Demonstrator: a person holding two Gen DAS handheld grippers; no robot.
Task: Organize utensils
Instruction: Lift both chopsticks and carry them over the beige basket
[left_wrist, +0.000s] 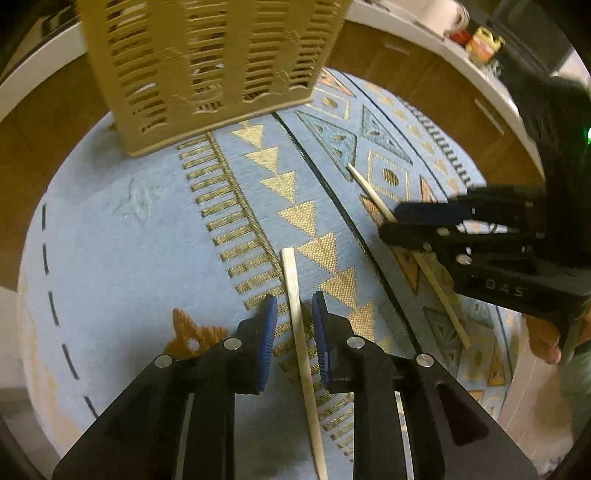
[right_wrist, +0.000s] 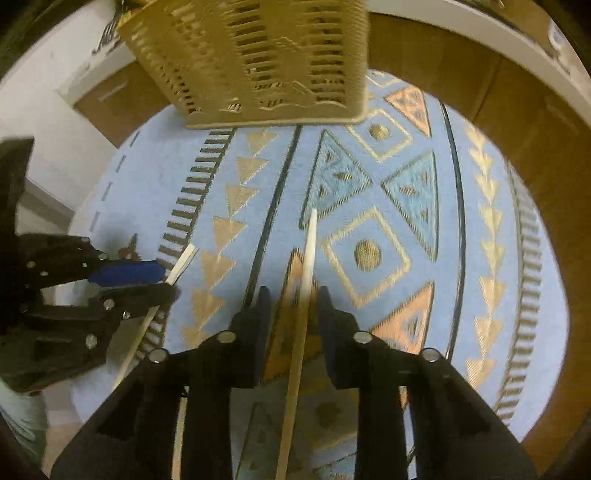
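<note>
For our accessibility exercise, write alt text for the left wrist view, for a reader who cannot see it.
A pale wooden chopstick lies between the open blue pads of the left gripper, on a light blue patterned tablecloth. To the right, the right gripper straddles a second chopstick. A tan slotted utensil basket stands at the top.

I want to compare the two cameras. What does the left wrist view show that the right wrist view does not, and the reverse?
Only the left wrist view: small jars on a white counter, and the left claw open around the flat chopstick.
Only the right wrist view: the right claw open around the round chopstick, seen from behind.
Both: the slotted basket, the patterned blue mat, both chopsticks lying on it, each straddled by a claw.
</note>
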